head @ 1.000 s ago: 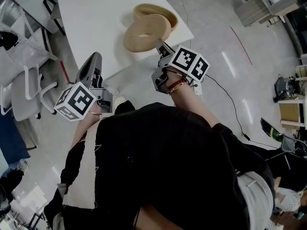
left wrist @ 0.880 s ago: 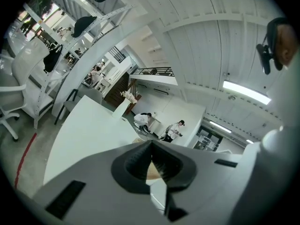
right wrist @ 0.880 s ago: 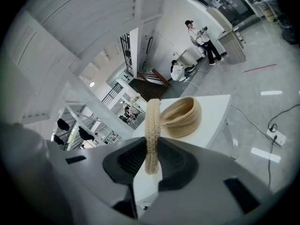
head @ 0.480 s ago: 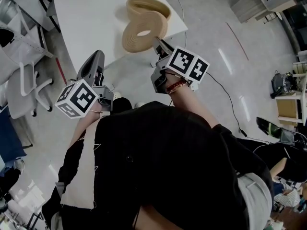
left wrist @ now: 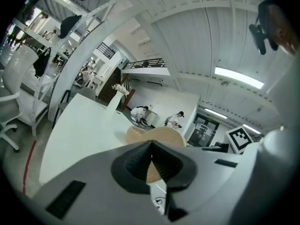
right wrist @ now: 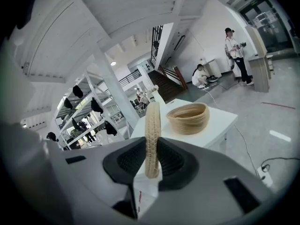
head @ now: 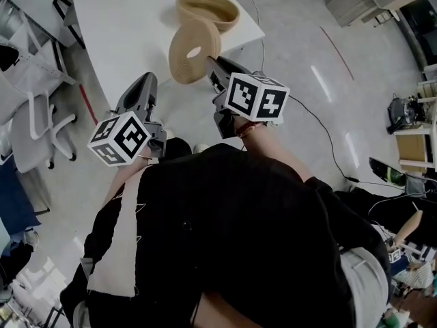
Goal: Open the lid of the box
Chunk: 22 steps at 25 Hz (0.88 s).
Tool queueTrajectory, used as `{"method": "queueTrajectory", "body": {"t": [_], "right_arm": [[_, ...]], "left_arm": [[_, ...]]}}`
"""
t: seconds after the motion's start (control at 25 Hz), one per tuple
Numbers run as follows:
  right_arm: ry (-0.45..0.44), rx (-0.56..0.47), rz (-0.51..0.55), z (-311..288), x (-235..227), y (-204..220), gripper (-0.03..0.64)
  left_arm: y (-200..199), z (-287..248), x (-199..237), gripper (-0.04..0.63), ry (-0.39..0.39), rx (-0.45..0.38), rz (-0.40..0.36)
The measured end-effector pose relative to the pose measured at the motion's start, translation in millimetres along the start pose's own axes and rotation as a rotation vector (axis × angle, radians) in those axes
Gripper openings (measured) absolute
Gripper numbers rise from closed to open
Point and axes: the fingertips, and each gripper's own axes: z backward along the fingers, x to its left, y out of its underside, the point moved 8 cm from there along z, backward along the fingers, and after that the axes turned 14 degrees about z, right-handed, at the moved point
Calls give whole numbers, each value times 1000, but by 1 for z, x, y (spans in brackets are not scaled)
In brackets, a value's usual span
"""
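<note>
The round woven box stands open near the far edge of the white table. Its tan disc lid hangs in the air on edge, off the box and nearer to me. My right gripper is shut on the lid's rim. In the right gripper view the lid stands upright between the pads of the right gripper, with the box behind it. My left gripper hovers at the table's near edge, shut and empty. In its own view the left gripper points at the lid.
White chairs stand left of the table. A cable runs over the grey floor at the right. Wooden furniture is at the far right. People are far off across the hall.
The right gripper has rolled, turning the lid from nearly flat to standing on edge. The left gripper has shifted right and forward toward the table's edge.
</note>
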Motion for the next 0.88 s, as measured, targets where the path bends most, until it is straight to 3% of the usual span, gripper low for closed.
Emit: {"method": "queueTrajectory", "body": {"t": [0.28, 0.88], "right_arm": [[28, 8, 46, -15, 9, -4, 77], [101, 15, 20, -58, 20, -25, 77]], "left_arm": [[-14, -9, 10, 9, 25, 42, -35], [-67, -43, 34, 9, 72, 133, -51]]}}
